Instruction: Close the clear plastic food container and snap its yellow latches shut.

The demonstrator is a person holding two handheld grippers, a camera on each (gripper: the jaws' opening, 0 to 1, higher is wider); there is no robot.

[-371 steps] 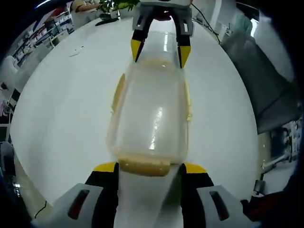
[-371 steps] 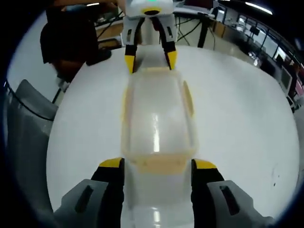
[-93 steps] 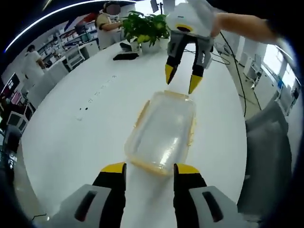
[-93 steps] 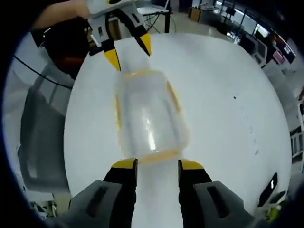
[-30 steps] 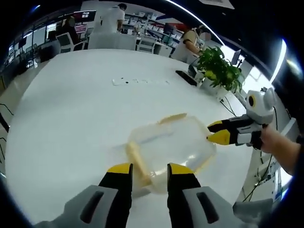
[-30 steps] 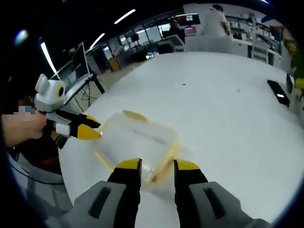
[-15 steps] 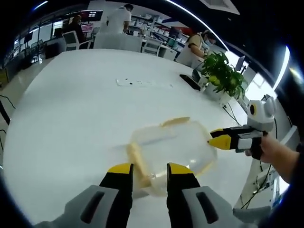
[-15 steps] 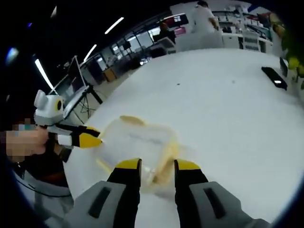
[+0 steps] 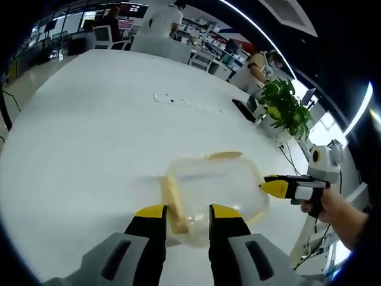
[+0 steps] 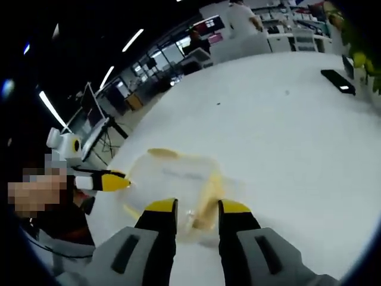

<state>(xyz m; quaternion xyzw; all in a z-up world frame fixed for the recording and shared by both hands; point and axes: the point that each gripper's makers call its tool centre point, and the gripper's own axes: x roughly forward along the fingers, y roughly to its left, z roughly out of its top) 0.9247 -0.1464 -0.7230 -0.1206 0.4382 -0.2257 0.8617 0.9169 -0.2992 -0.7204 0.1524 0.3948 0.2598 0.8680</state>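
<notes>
Left gripper view shows the clear plastic food container (image 9: pixel 215 192) lying on the white table (image 9: pixel 89 131), lid on, with nothing visible inside through its cloudy walls. One yellow latch (image 9: pixel 174 204) runs along its edge at about 9 o'clock, and another yellow latch (image 9: pixel 224 155) sits on its 12 o'clock edge. The left gripper (image 9: pixel 186 215) rises from 6 o'clock with its jaws a little apart, the container's near end and the 9 o'clock latch lying between the tips; whether they press on it I cannot tell. At 3 o'clock the right gripper (image 9: pixel 269 185), held in a hand (image 9: pixel 333 210), points at the container's far side with its tips together, touching or just beside the rim. A potted plant (image 9: pixel 284 108) and a dark flat object (image 9: pixel 243 109) stand farther off. Right gripper view has the container (image 10: pixel 172 179) just beyond the right gripper (image 10: pixel 196 210), jaws slightly apart around its near corner, and the left gripper (image 10: pixel 110 182) coming in from 9 o'clock, tips together at the container's edge.
</notes>
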